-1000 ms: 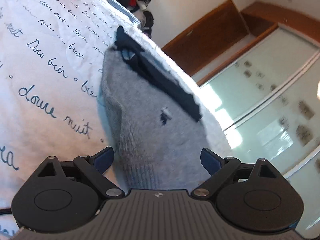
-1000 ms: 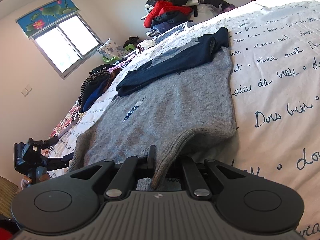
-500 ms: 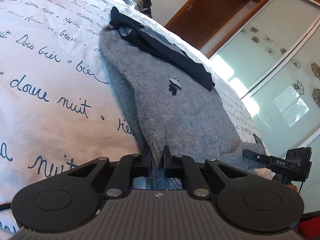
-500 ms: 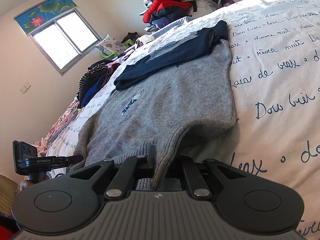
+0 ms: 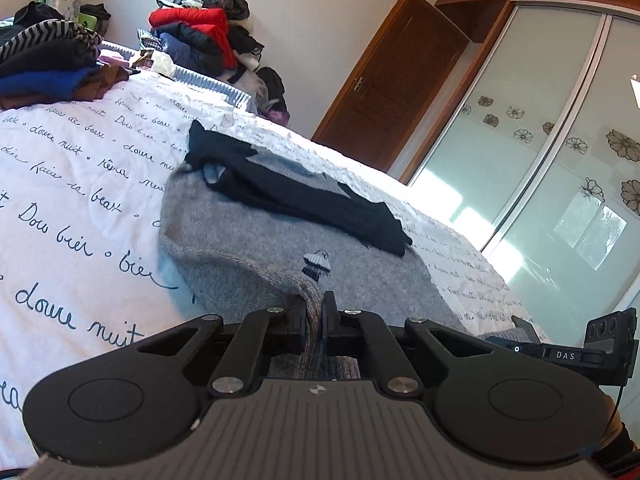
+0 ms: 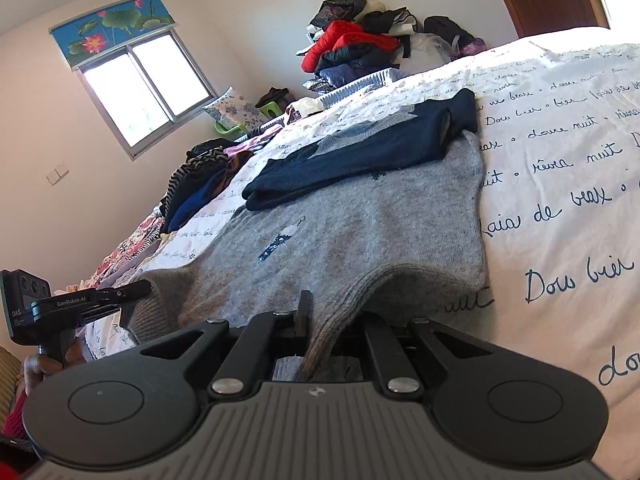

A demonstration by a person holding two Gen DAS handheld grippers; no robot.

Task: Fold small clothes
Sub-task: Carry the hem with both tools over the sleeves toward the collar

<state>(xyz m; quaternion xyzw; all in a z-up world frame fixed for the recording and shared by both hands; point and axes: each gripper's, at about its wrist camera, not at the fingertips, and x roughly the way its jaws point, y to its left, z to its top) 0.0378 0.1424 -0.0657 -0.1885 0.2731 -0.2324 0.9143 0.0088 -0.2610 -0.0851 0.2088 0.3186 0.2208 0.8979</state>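
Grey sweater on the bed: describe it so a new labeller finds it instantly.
Start at the white bedspread printed with dark handwriting. The grey sweater lies flat on it, its near hem pinched by the left gripper and right gripper. Unlike the clothes pile behind, it is spread out, has navy sleeves folded across it and a small embroidered motif.

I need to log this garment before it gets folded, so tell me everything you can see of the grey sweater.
The grey sweater is a fuzzy knit with a ribbed hem and a small dark and white motif. It lies flat on the bedspread, its dark sleeves folded across it. The left gripper and right gripper each pinch its hem.
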